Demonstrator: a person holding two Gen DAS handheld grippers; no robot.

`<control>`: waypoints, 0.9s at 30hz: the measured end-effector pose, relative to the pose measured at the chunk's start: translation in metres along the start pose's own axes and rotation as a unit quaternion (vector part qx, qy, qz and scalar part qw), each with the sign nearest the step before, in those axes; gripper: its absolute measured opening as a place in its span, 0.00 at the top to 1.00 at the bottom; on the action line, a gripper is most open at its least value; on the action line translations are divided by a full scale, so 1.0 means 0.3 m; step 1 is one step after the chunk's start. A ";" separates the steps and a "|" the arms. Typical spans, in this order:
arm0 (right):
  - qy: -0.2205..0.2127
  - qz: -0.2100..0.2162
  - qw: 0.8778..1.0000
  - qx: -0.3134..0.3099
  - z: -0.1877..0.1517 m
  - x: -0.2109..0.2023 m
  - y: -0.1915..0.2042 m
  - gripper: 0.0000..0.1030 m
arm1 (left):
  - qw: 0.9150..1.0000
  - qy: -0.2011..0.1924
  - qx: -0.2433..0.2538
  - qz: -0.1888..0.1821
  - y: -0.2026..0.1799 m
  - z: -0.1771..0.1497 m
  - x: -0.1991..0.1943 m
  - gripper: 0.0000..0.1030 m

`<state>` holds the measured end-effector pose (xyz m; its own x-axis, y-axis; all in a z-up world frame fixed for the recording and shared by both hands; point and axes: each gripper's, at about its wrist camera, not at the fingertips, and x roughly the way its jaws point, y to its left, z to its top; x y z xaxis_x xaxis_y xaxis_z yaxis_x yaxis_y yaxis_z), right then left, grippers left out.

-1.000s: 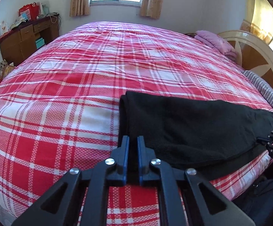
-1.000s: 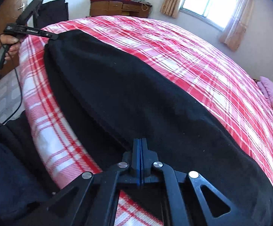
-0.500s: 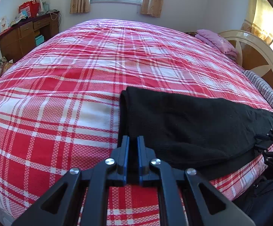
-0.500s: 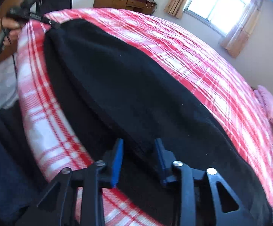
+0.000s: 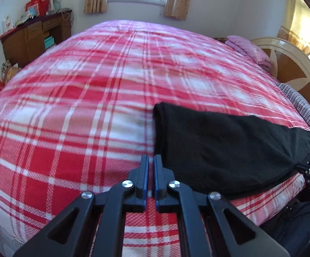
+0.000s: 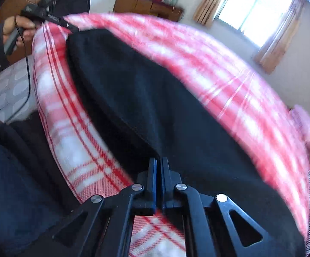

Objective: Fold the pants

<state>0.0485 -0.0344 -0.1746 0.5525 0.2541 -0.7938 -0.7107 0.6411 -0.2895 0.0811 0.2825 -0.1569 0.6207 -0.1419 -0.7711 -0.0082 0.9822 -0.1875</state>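
the pants lie flat on the bed, close along its near edge. they are already doubled, one black layer on the other. their long axis runs along that edge, so one short end sits at each gripper.

the left gripper is at the end farther from the headboard. its fingers are narrow, nearly together, and the corner of the cloth lies right against the tips. whether any cloth is caught between them i cannot tell; only a thin pale slit shows there.

the right gripper is at the other short end, nearer the headboard. its fingers have just been closing and now stand almost together, with the dark edge of the upper layer running in between the tips. it looks like a pinch on that edge, though this view is blurred.

judging from this, the coming fold turns on the length: one short end has to travel along the near edge of the bed to meet the other. each hand is already at its own end, so neither has to reach. the risk i see is the left corner not being gripped and staying behind.
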 end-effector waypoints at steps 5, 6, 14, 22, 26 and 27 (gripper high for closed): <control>0.009 -0.009 1.000 -0.012 -0.008 0.014 0.023 0.88 | 1.000 0.004 -0.010 -0.009 0.022 -0.028 0.007 0.95; 0.011 -0.003 1.000 -0.011 -0.009 0.005 0.019 0.74 | 1.000 -0.005 -0.012 0.001 0.022 -0.020 -0.014 0.95; -0.011 0.002 0.999 0.037 -0.095 -0.120 -0.075 0.47 | 0.998 -0.046 0.033 0.006 -0.104 0.005 -0.108 0.75; -0.025 -0.025 0.996 0.081 -0.173 -0.148 -0.148 0.47 | 0.999 -0.009 0.033 0.008 -0.129 -0.047 -0.016 0.72; -0.026 -0.026 0.996 0.081 -0.165 -0.131 -0.141 0.47 | 0.998 -0.014 0.041 0.043 -0.148 -0.043 -0.022 0.75; -0.028 -0.026 0.996 0.079 -0.159 -0.132 -0.138 0.47 | 0.997 -0.019 0.045 0.052 -0.149 -0.041 -0.028 0.75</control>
<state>0.0350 -0.1056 -0.1568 0.6136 0.2552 -0.7472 -0.6054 0.7595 -0.2378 0.0668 0.2383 -0.1495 0.6499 -0.0352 -0.7592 -0.0048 0.9987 -0.0504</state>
